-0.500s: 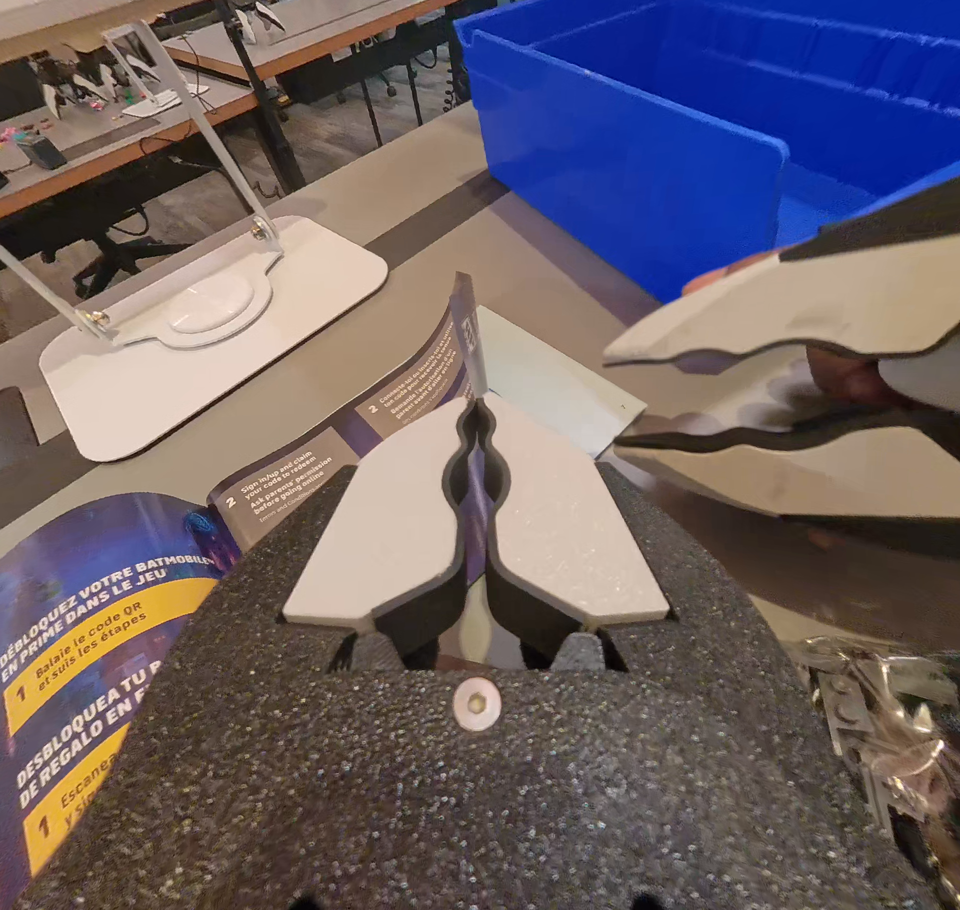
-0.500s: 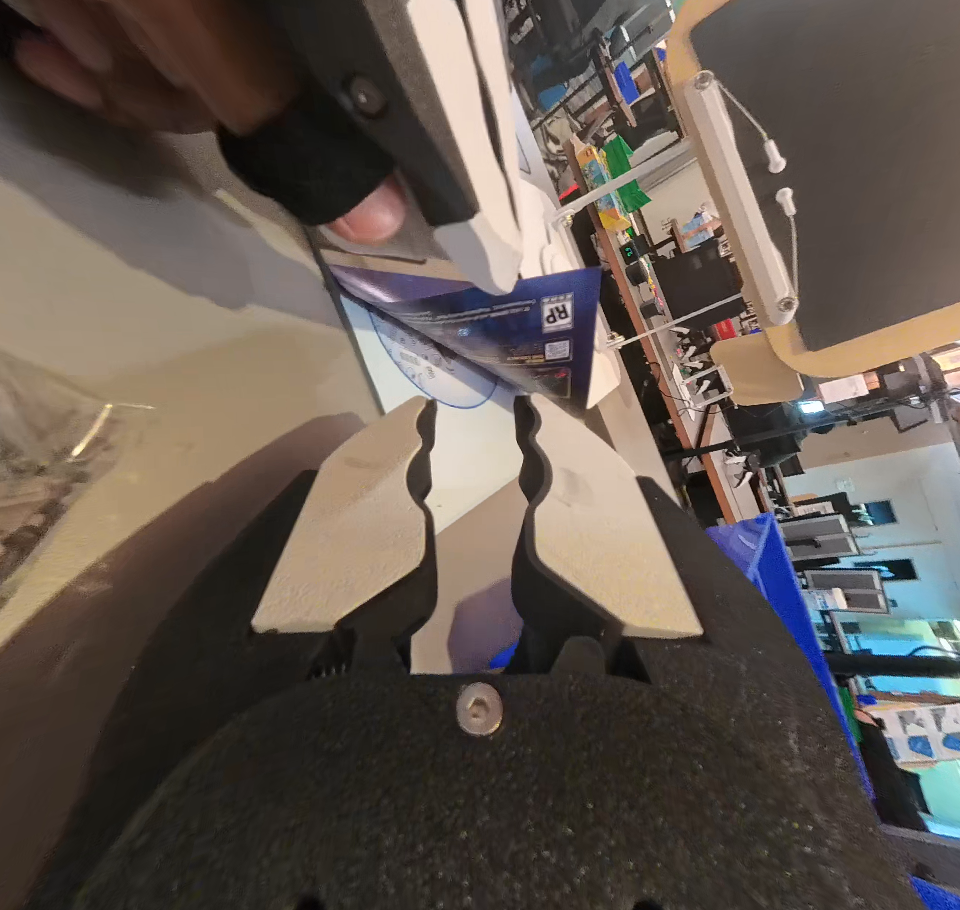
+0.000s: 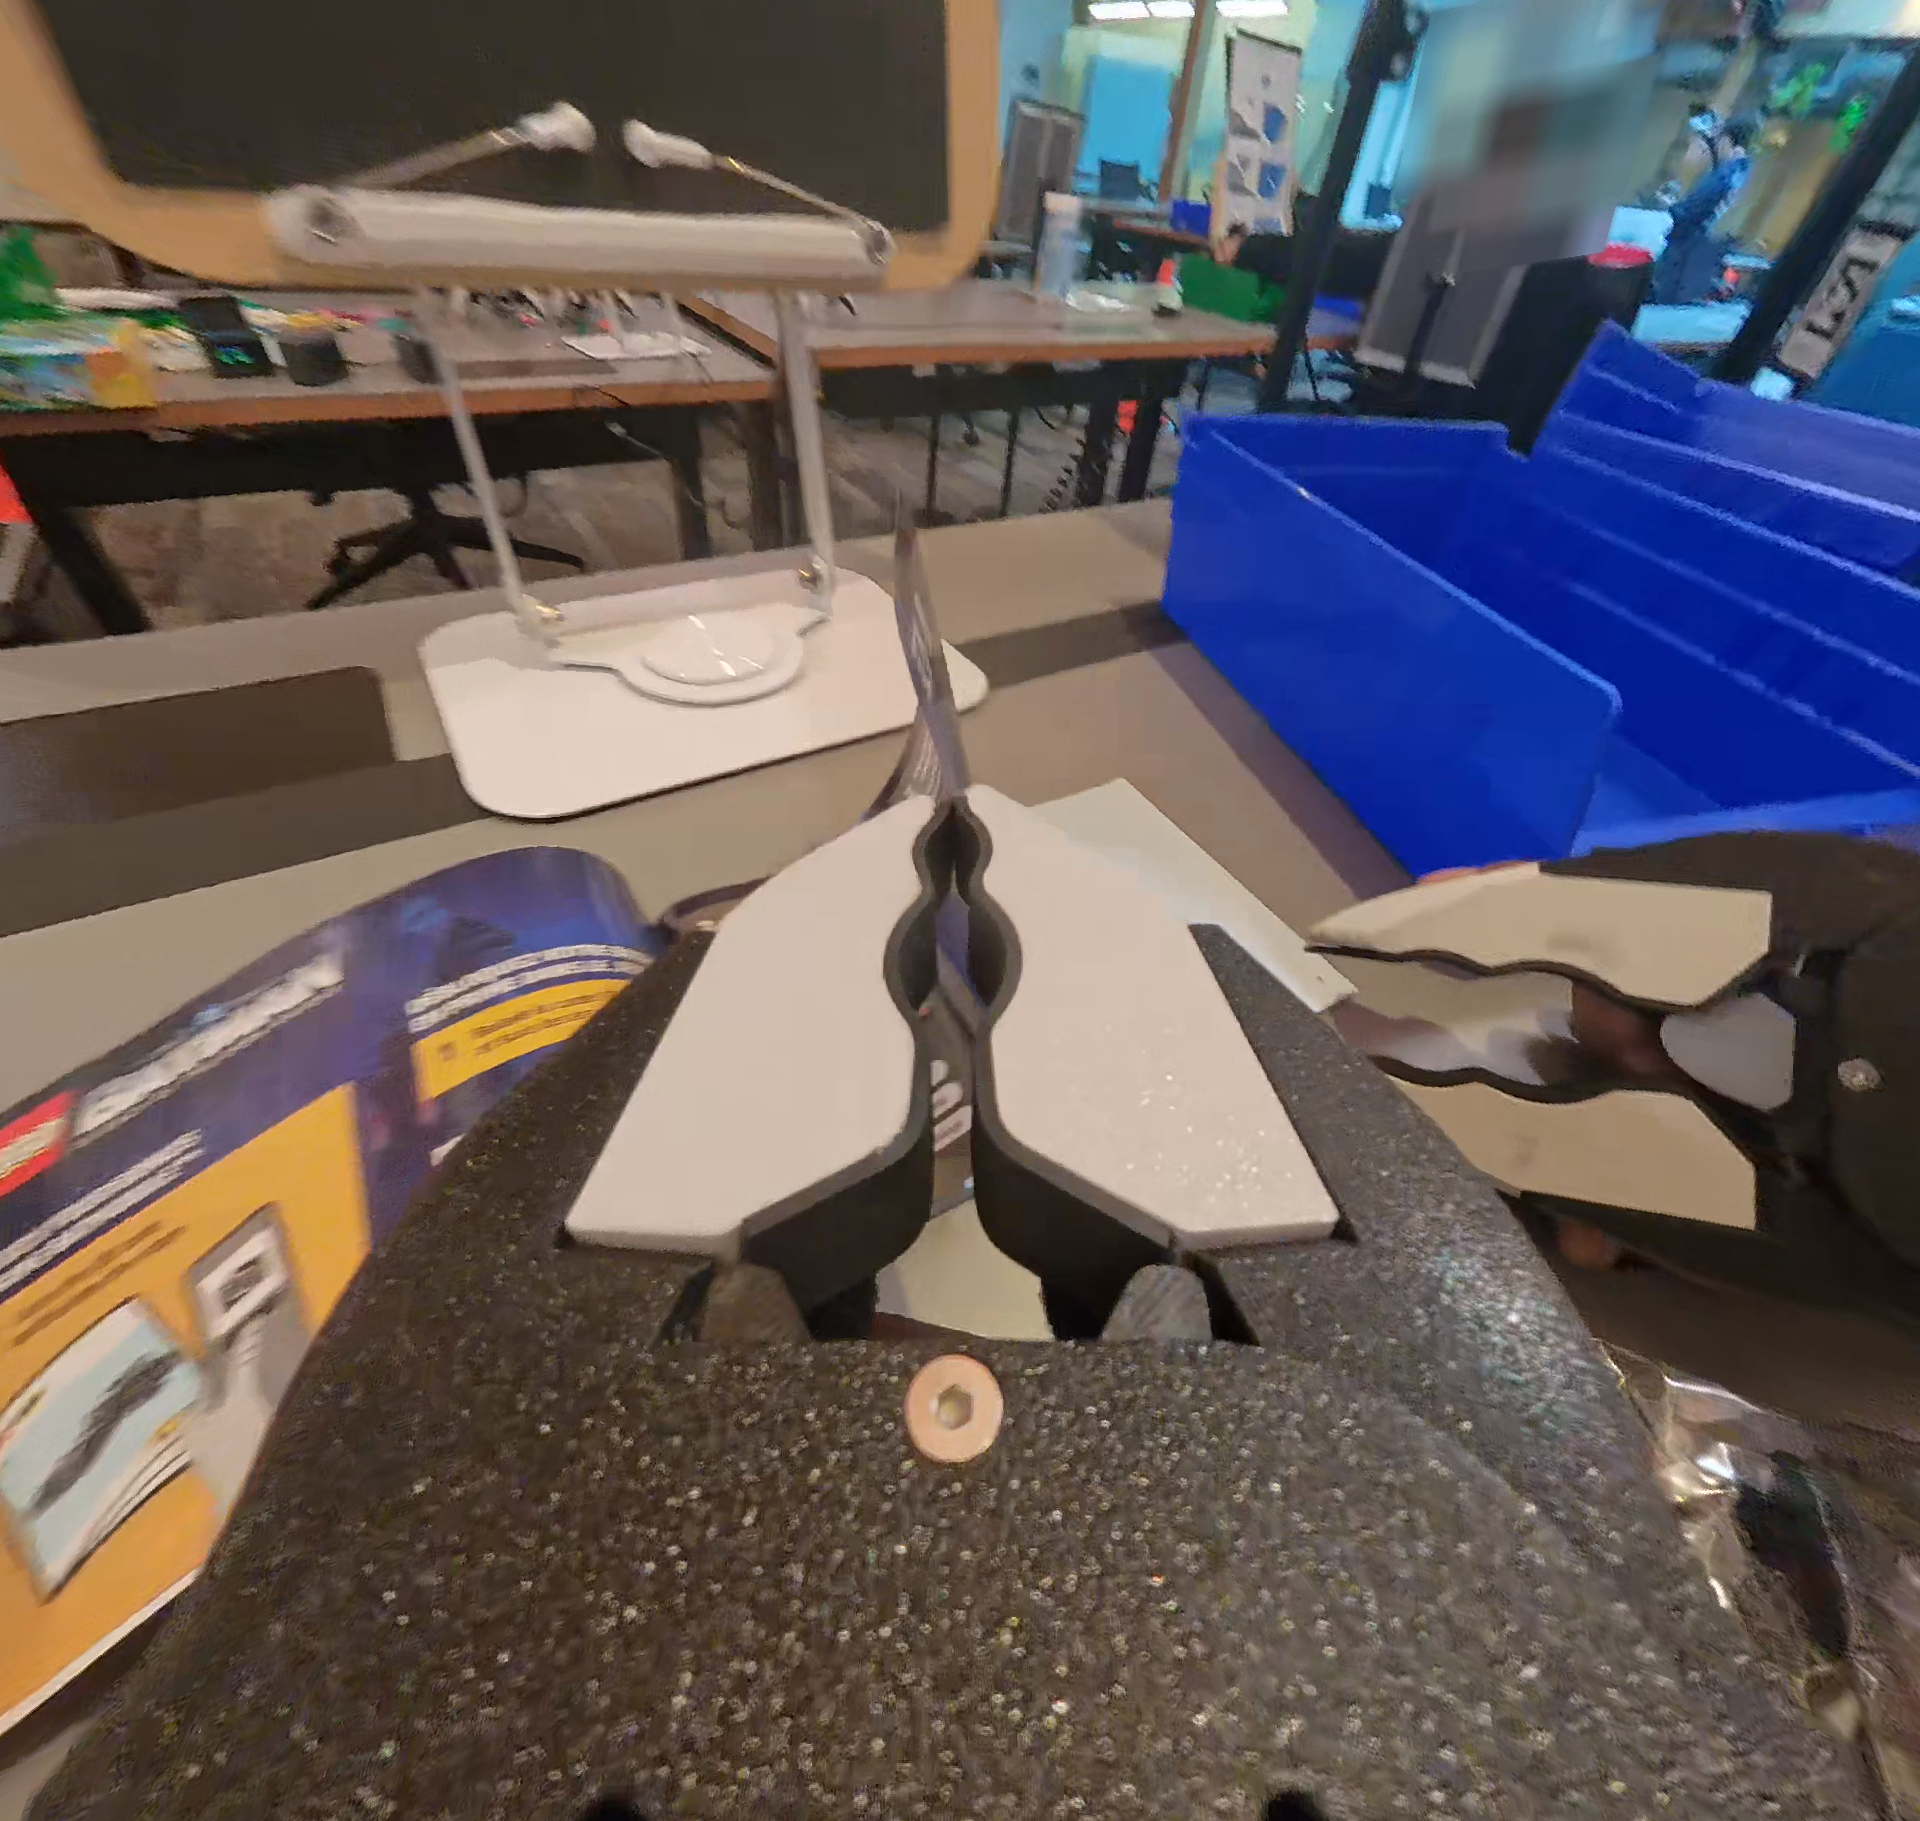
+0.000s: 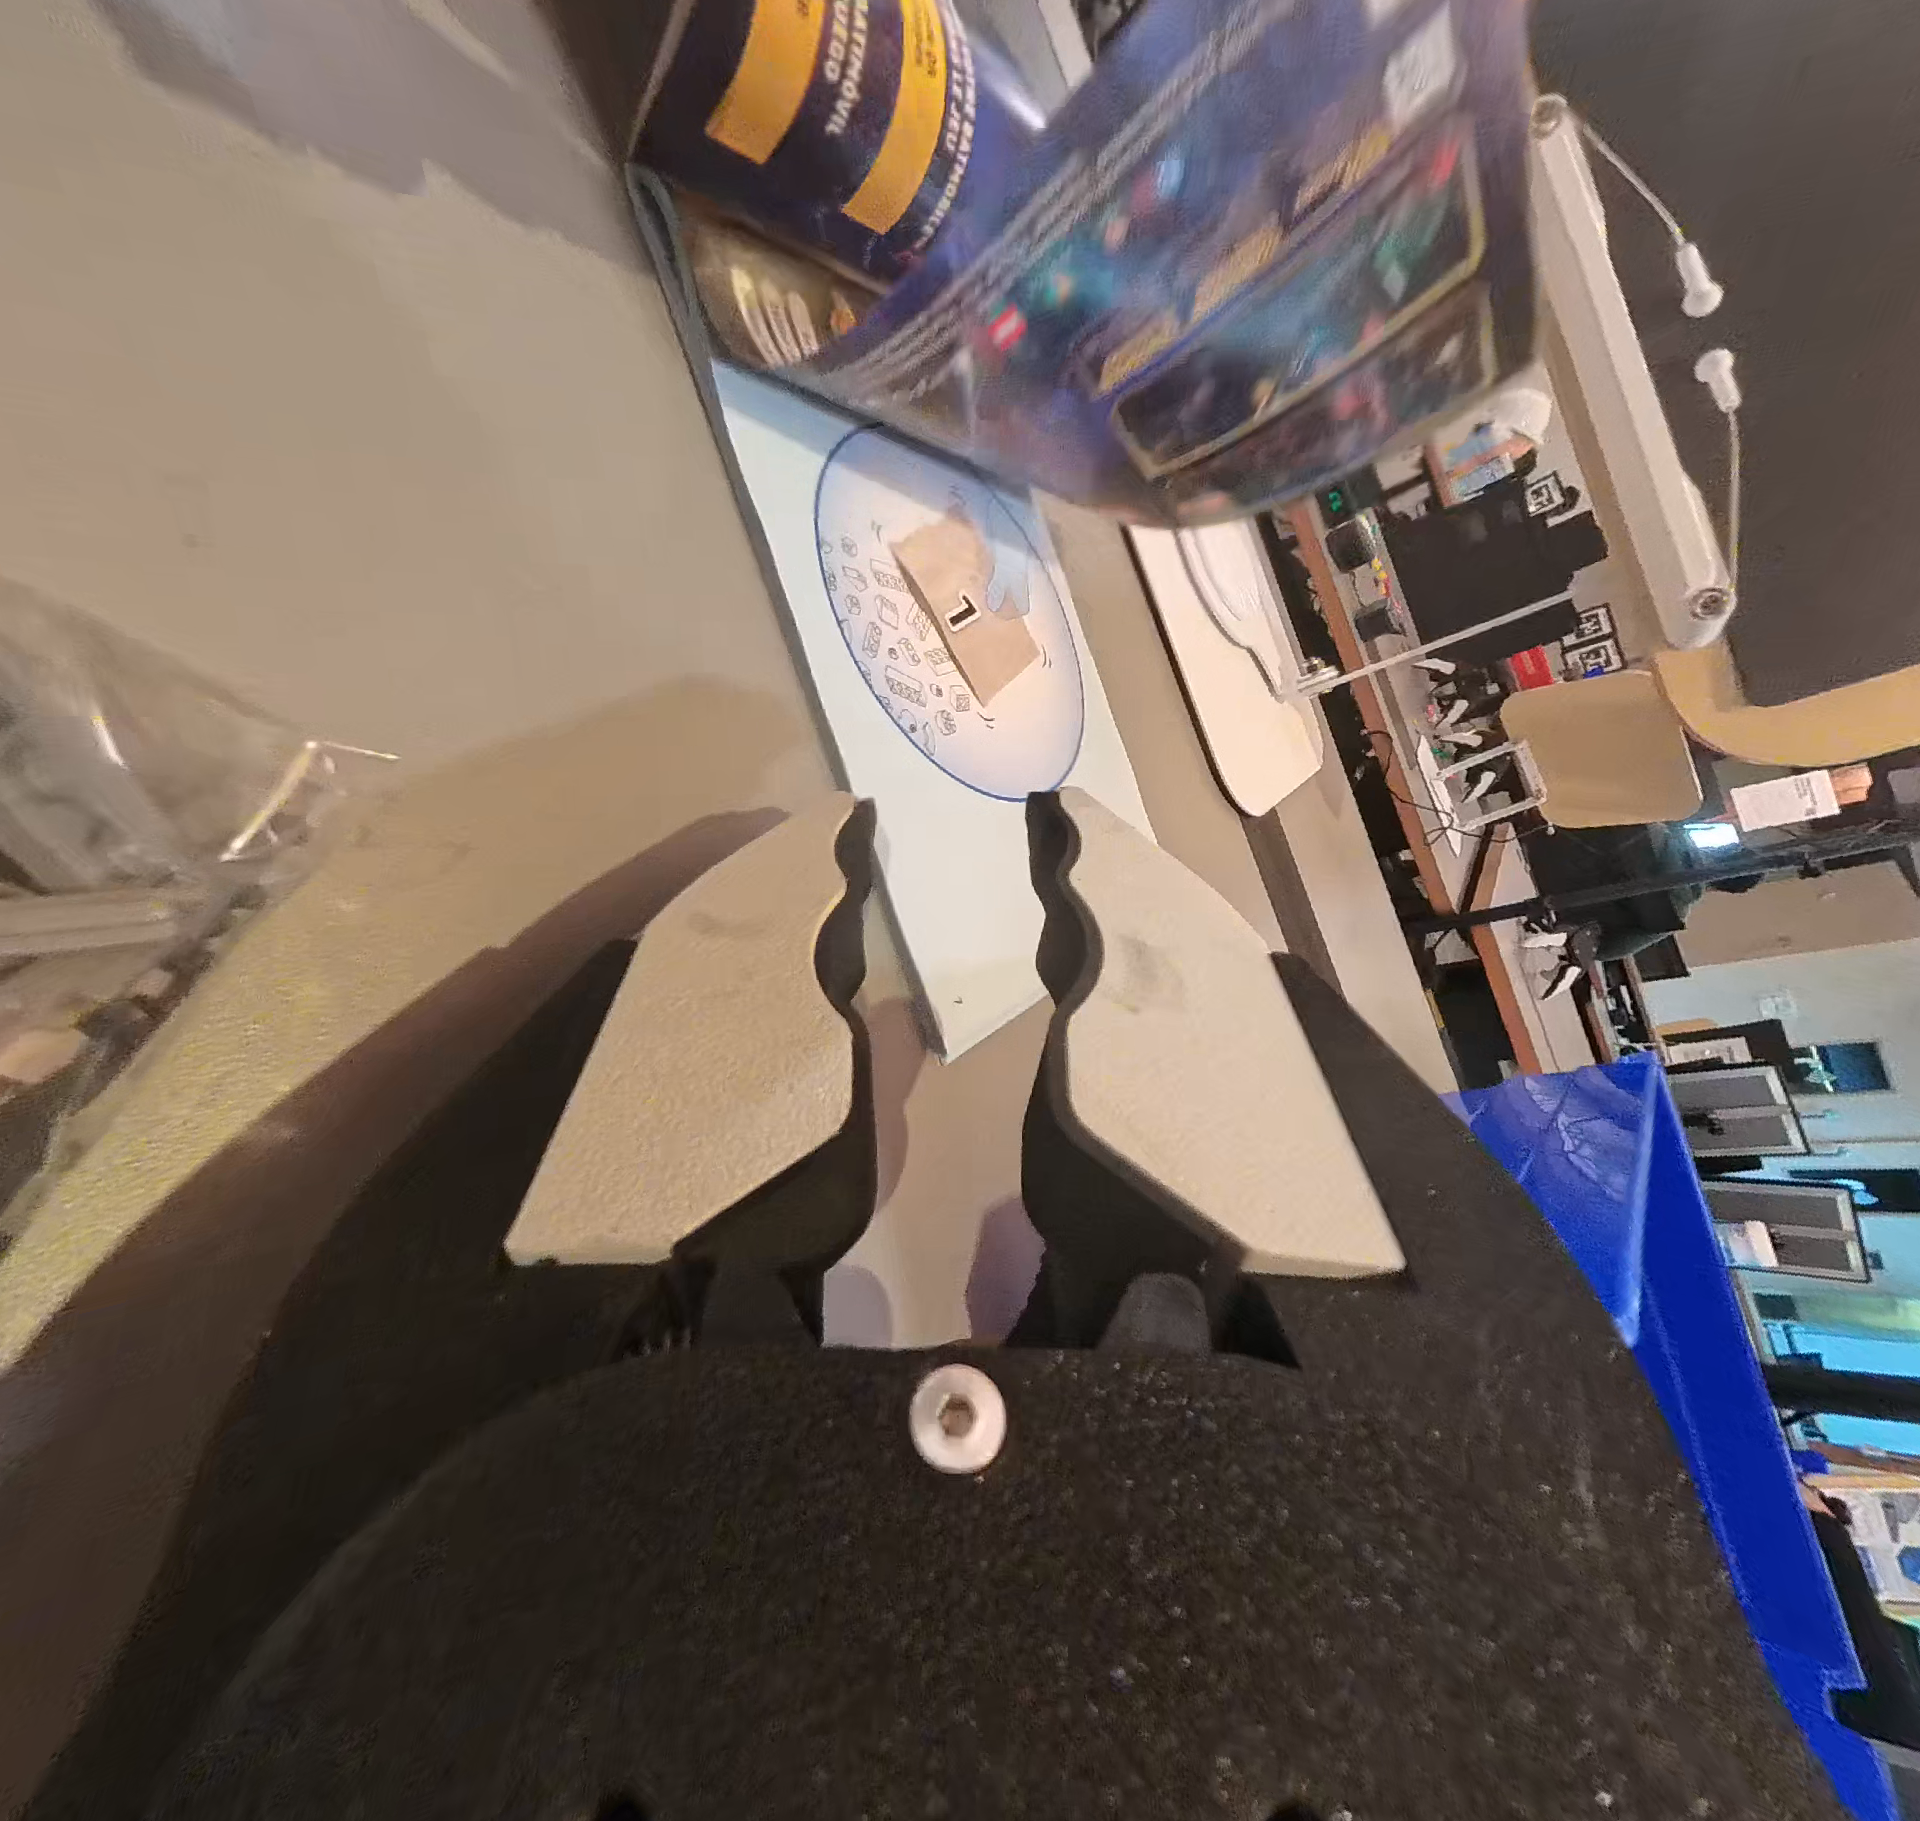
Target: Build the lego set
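My left gripper [image 3: 954, 810] is shut on the edge of a dark blue printed booklet cover [image 3: 930, 691] and holds it lifted upright above the table. The rest of the booklet [image 3: 260, 1096] curls down to the left. In the right wrist view the lifted cover [image 4: 1195, 265] arches overhead. Under it lies a white page [image 4: 966, 898] with a round drawing, which also shows in the left wrist view [image 3: 1174, 867]. My right gripper [image 4: 951, 815] is open, with the page's near corner between its fingers and not pinched. It shows at the right of the left wrist view [image 3: 1340, 992].
A blue bin [image 3: 1455, 649] stands at the right on the grey table [image 3: 1091, 711]. A white stand base [image 3: 623, 722] sits behind the booklet. A clear plastic bag of parts [image 3: 1766, 1522] lies at the near right. Desks and chairs fill the background. The tips of one gripper are about 12 cm away from the tips of the other.
My left gripper has raised the pinched cover higher and tilted up, so the white page below shows more. My right gripper stays open at the page's corner.
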`<act>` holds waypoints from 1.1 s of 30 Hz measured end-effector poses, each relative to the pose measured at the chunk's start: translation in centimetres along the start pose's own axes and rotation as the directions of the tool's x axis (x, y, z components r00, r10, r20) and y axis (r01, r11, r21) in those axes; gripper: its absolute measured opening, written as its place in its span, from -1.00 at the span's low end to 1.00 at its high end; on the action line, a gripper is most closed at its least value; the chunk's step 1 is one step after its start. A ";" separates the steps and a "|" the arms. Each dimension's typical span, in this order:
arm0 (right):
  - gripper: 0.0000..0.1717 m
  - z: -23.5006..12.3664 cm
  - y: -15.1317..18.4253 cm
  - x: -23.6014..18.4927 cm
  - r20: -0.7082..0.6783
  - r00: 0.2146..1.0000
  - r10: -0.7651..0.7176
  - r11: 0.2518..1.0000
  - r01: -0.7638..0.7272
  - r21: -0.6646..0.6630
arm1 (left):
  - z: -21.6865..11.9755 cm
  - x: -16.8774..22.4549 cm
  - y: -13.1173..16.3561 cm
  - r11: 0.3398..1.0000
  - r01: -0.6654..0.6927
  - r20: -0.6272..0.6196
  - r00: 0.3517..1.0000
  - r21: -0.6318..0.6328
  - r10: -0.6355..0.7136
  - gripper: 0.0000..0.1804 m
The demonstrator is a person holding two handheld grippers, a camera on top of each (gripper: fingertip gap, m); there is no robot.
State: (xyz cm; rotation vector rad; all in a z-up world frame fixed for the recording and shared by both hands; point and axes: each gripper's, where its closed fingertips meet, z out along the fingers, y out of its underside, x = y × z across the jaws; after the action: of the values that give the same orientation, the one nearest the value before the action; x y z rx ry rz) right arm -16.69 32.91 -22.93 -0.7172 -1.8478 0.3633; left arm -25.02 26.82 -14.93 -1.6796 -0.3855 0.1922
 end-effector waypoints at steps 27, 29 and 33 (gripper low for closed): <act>-0.73 0.1 0.1 -0.4 0.010 1.000 -0.025 1.000 0.025 -0.012 | -9.7 -11.4 1.0 0.969 0.234 0.386 0.889 0.081 -0.247 -0.91; -0.73 0.1 0.1 -0.4 0.010 1.000 -0.026 1.000 0.026 -0.012 | -9.5 -11.5 1.5 0.974 0.221 0.408 0.885 0.053 -0.223 -0.88; -0.73 0.1 0.1 -0.4 0.011 1.000 -0.024 1.000 0.025 -0.011 | -9.7 -11.4 1.5 0.989 0.150 0.463 0.875 0.019 -0.141 -0.84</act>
State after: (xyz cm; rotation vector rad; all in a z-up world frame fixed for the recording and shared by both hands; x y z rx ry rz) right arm -16.66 32.79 -23.31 -0.7010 -1.8682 0.3414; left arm -32.01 13.56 -16.05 -1.6032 -0.8737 0.4847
